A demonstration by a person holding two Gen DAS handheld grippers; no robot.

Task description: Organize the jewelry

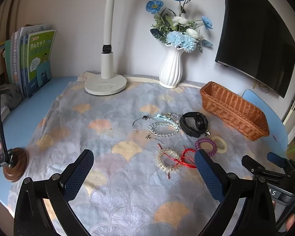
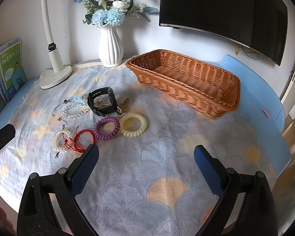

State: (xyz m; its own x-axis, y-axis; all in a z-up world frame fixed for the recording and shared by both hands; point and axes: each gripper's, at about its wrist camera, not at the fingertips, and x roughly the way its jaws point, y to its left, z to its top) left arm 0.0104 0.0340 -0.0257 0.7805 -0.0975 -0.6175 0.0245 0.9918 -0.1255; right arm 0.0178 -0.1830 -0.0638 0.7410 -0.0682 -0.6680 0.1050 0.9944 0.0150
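Jewelry lies loose on the patterned cloth: a black watch [image 1: 193, 123] [image 2: 102, 102], a clear bead bracelet [image 1: 163, 129] [image 2: 75, 113], a thin silver bangle [image 1: 140, 123], a purple coil tie [image 1: 206, 146] [image 2: 107, 128], a cream coil tie [image 1: 220, 144] [image 2: 134, 124], a pearl bracelet [image 1: 168, 159] [image 2: 61, 140] and a red cord [image 1: 188, 157] [image 2: 82, 138]. An empty wicker basket [image 1: 234, 110] [image 2: 186, 80] stands to their right. My left gripper [image 1: 143, 169] is open and empty, near the pearl bracelet. My right gripper [image 2: 146, 163] is open and empty, in front of the coil ties.
A white lamp [image 1: 106, 82], a white vase of blue flowers [image 1: 171, 70] and a dark monitor [image 1: 255, 35] stand at the back. Books [image 1: 33, 59] stand at the left. A phone on a wooden stand [image 1: 2, 137] is at the left edge.
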